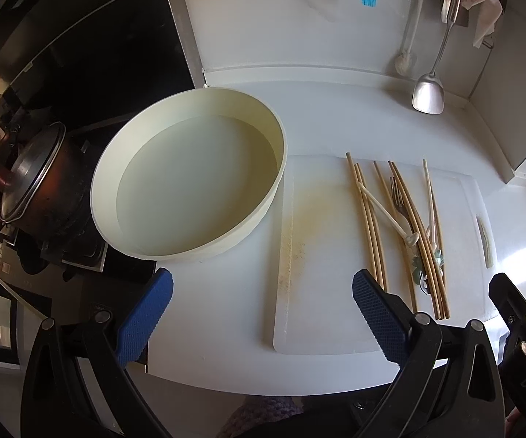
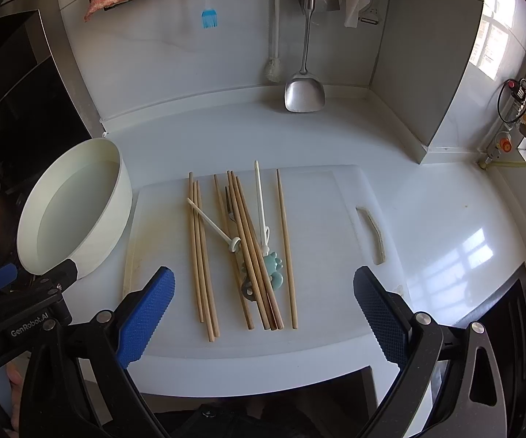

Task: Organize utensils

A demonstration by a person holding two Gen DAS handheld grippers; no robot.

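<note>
A: Where do the utensils sit?

B: On the white rectangular plastic cutting board, mid white surface. A loose bunch of long wooden chopsticks lies lengthwise, approx. parallel, some crossing. One single chopstick lies apart, right of the bunch.

A: Other items w/ them?

B: A small metal fork among the sticks, a thin white plastic pick with a ring end lying diagonally over the left sticks, and a second white pick with a pale teal figure end over the right ones.

A: Container?

B: A round cream shallow tub, upright, nothing in it, just left of the board, touching or nearly so; can't tell which.

A: Left tongs?

B: Left tongs are spread wide, holding nothing, hovering over the board's near-left part, betw. tub and sticks.

A: Right tongs?

B: Right tongs also spread wide, nothing betw. the blue pads, poised over the near ends of the chopstick bunch.

A: Background?

B: A steel spatula and a blue silicone brush hang on the wall; a dark lidded pot sits left of the tub.
</note>
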